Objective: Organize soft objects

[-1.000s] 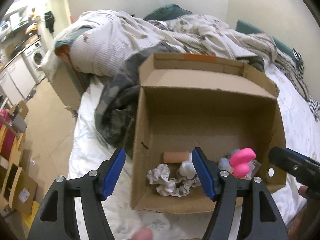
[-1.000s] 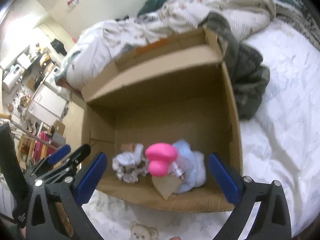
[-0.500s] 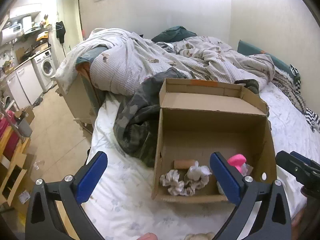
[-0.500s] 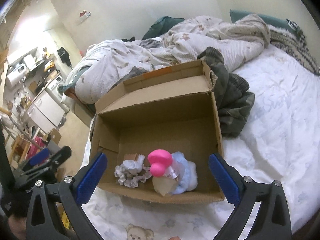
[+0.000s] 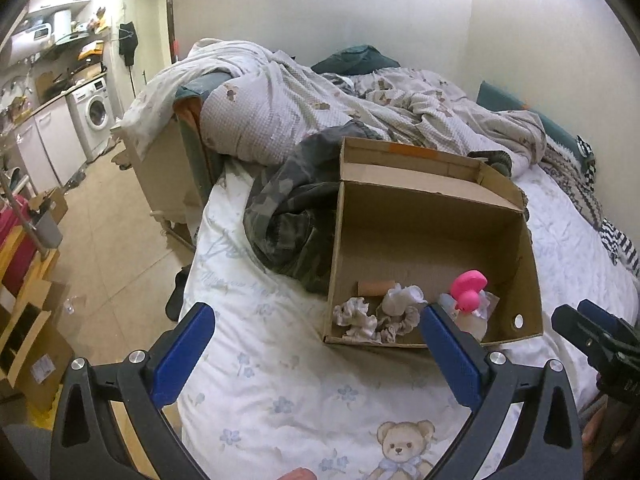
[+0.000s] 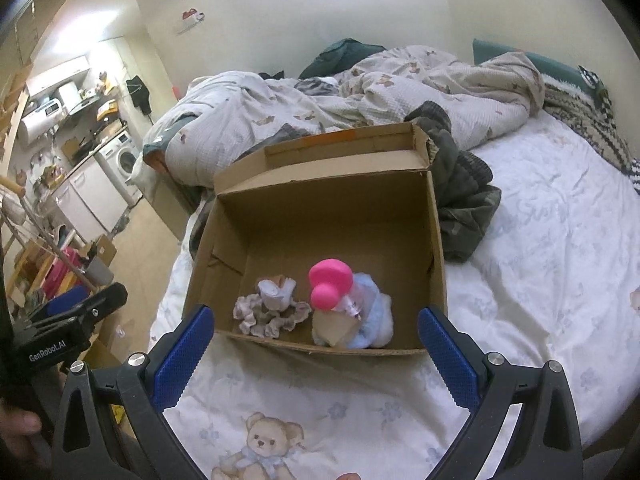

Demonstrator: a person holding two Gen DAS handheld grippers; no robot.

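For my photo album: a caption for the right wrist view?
Open tongs above a cardboard box of scrunchies and a pink toy.

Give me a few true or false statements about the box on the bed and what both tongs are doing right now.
1. The cardboard box sits on the bed. True.
2. The pink toy lies outside the box. False: it is inside, near the front wall.
3. The left tongs grip a scrunchie. False: they are open and empty, jaws having just opened.
4. The right tongs are open and hold nothing. True.
5. The box is closed. False: its flaps stand open.
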